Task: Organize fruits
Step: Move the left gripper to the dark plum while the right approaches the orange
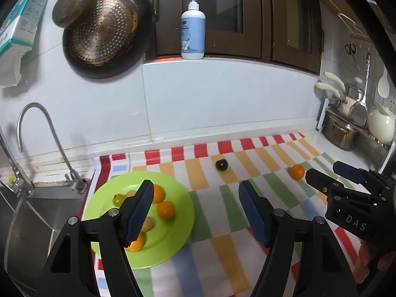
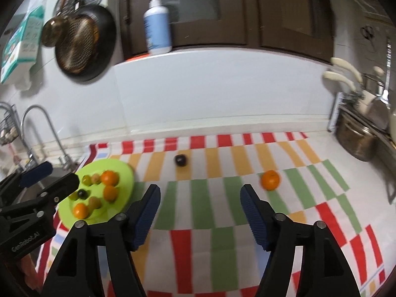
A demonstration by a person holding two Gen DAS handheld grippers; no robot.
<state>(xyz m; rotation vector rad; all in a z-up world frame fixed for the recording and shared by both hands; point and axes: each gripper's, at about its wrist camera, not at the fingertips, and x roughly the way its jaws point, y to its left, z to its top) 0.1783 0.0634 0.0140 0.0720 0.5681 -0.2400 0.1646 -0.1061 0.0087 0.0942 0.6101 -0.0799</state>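
— Fruit, where?
— Mostly on the green plate (image 2: 125, 173), left end of the checked cloth (image 2: 222, 222) over the tabletop (image 2: 319, 148). Three oranges there (image 2: 110, 177), plus small yellow-green pieces (image 2: 87, 180) and one dark piece (image 2: 82, 193). Blurred, so no telling the small ones apart further.
— Off the plate?
— Two. Loose orange (image 2: 270, 179) on the cloth, right of centre, on a green stripe. Dark round fruit (image 2: 181, 160) farther back, near the red border, well apart from both plate and orange.
— Left gripper (image 1: 195, 198)?
— Spread wide, nothing between the blue pads. Left finger (image 1: 138, 212) hanging over the plate and hiding part of an orange; right finger over bare cloth.
— Right gripper (image 2: 199, 201)?
— Open too, holding nothing. Above the middle of the cloth, loose orange just beyond the right fingertip and slightly outside it.
— Surroundings?
— Faucet (image 1: 37, 133) and steel sink (image 1: 37, 212) left of the plate, pans (image 1: 104, 32) on the white tile wall, pump bottle (image 1: 193, 29) on the sill, steel pot (image 2: 356, 138) at far right.
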